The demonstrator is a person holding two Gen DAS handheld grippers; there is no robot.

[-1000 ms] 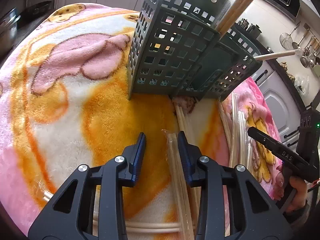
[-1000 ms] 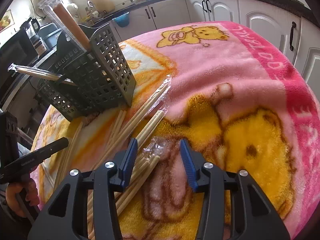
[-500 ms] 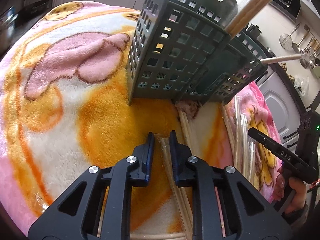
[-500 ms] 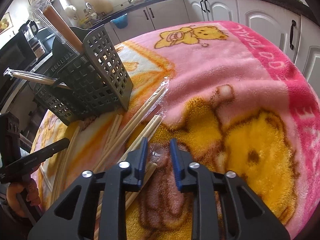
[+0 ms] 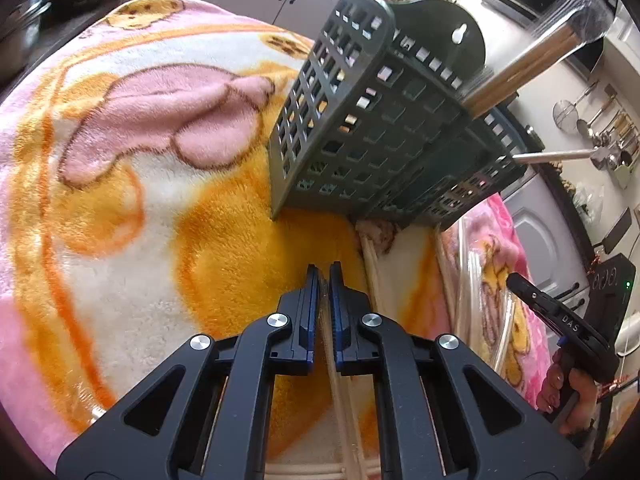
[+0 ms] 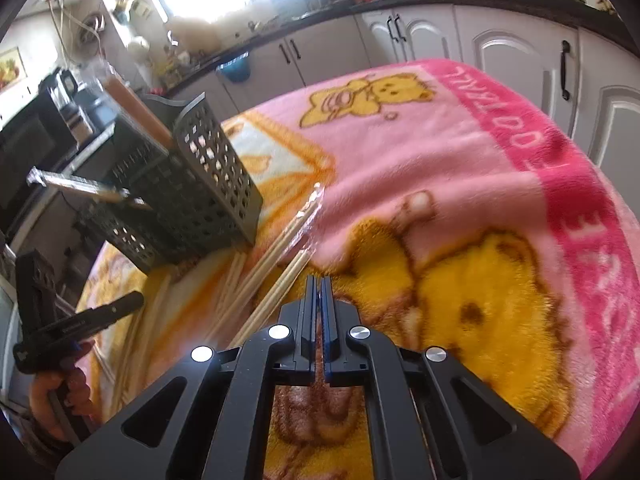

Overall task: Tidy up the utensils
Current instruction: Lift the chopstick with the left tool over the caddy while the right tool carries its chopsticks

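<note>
Left tool (image 5: 324, 276) pinches a thin pale wooden chopstick pair in clear plastic sleeve (image 5: 334, 364); the sleeve runs back between the blue-edged black pads and under the tool body. Pads almost touching, only the sleeve between. Dark green perforated plastic utensil caddy (image 5: 372, 128) stands just ahead of this tool, tilted, two compartments; a brown wooden stick bundle in clear wrap (image 5: 532, 64) pokes out of its upper compartment, a thinner wrapped stick (image 5: 560, 155) out of the lower one. More pale sleeved chopsticks (image 5: 466, 280) lie right of the tool on the fluffy pink-orange cartoon-bear blanket (image 5: 140, 184) covering the desk.

Right tool (image 6: 318, 280) is pressed together; what sits between its pads cannot be told from this view. Loose pale chopsticks (image 6: 276, 264) fan out just left of its tip toward the caddy (image 6: 200, 184). Far left, a hand (image 6: 60, 392) grips the other tool's handle.
</note>
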